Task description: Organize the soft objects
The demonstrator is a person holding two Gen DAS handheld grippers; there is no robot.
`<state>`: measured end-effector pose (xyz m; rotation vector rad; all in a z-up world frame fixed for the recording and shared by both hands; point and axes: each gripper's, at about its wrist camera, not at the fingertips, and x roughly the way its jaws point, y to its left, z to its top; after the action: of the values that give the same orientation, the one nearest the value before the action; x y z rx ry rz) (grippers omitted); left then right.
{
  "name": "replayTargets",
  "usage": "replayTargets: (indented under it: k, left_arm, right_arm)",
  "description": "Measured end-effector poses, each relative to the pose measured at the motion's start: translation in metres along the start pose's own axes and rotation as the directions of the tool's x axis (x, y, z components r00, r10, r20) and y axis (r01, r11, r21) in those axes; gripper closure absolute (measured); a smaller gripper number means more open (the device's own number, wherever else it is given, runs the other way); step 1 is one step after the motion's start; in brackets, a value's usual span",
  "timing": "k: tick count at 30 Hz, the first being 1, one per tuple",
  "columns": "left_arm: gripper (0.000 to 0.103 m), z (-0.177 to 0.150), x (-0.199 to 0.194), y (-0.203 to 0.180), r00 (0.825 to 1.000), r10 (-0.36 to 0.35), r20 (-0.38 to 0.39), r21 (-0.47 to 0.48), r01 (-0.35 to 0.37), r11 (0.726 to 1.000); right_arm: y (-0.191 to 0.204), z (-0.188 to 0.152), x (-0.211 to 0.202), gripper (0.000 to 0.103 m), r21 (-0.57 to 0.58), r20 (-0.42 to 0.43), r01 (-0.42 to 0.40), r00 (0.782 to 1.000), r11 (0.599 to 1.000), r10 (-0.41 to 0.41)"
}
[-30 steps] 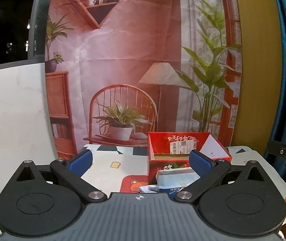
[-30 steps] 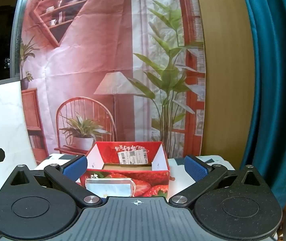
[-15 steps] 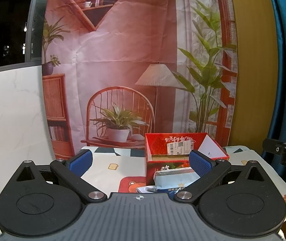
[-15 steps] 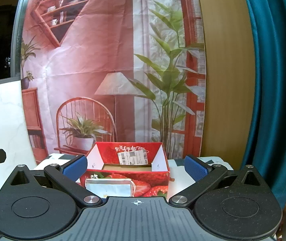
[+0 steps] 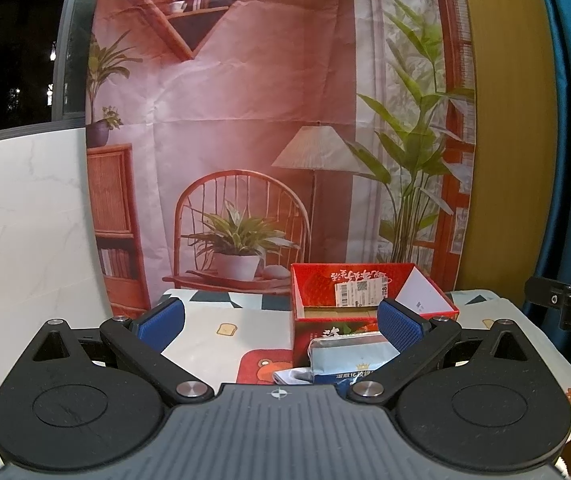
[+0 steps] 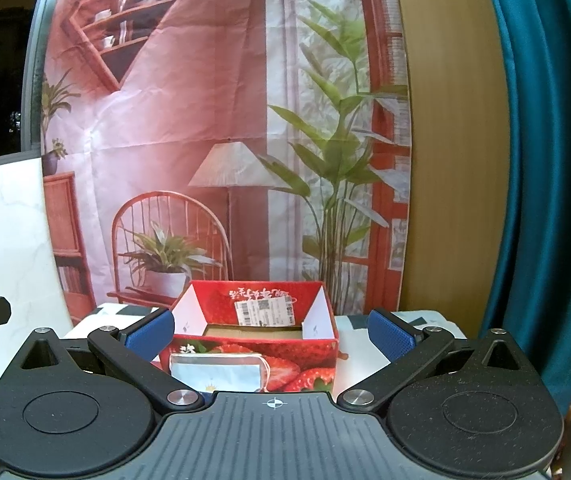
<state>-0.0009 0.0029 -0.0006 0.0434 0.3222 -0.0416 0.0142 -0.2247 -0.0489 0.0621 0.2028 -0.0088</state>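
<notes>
A red strawberry-print box (image 5: 369, 300) (image 6: 257, 336) stands open on the table, with a white label stuck on its inner back wall. A pale blue soft pack (image 5: 349, 360) (image 6: 217, 372) leans against the box's front. A smaller blue and white packet (image 5: 291, 377) lies at its left foot. My left gripper (image 5: 281, 320) is open, held back from the box with nothing between its blue pads. My right gripper (image 6: 269, 330) is open too, its pads framing the box from a distance.
The table wears a cloth (image 5: 213, 332) printed with toast and bears. A printed backdrop (image 5: 277, 120) of a chair, plants and a lamp hangs behind. A white marble panel (image 5: 25, 220) stands at left, a blue curtain (image 6: 545, 160) at right.
The left wrist view has shifted slightly, and the box now sits a little further left in it. The right gripper has hardly moved. Both grippers stayed open.
</notes>
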Motion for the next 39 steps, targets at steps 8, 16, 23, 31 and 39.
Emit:
replayTargets:
  k: [8,16,23,31,39]
  left_arm:
    - [0.0,-0.0001,0.0004,-0.0002,1.0,0.0,-0.001,0.0,0.0,1.0]
    - [0.0,-0.0008,0.0016,-0.0005,1.0,-0.002,-0.002,0.001,0.002,1.0]
    - [0.0,-0.0021,0.0025,-0.0009,1.0,-0.003,-0.007,-0.002,0.003,1.0]
    - [0.0,-0.0025,0.0026,-0.001,1.0,-0.003,-0.007,-0.002,0.003,1.0]
    - [0.0,-0.0023,0.0039,-0.0005,1.0,-0.003,-0.01,-0.004,0.003,1.0]
  right_arm:
    - [0.0007,-0.0008,-0.0003,0.0,0.002,-0.001,0.0,1.0,1.0,0.0]
    - [0.0019,-0.0016,0.0,0.0,0.002,-0.002,-0.002,1.0,1.0,0.002]
    - [0.0011,-0.0016,0.0001,0.0,0.004,-0.003,-0.003,1.0,1.0,0.003]
    - [0.0008,-0.0022,0.0008,0.0,0.004,-0.004,-0.004,1.0,1.0,0.004]
    - [0.0009,-0.0022,0.001,0.0,0.004,-0.006,-0.004,1.0,1.0,0.004]
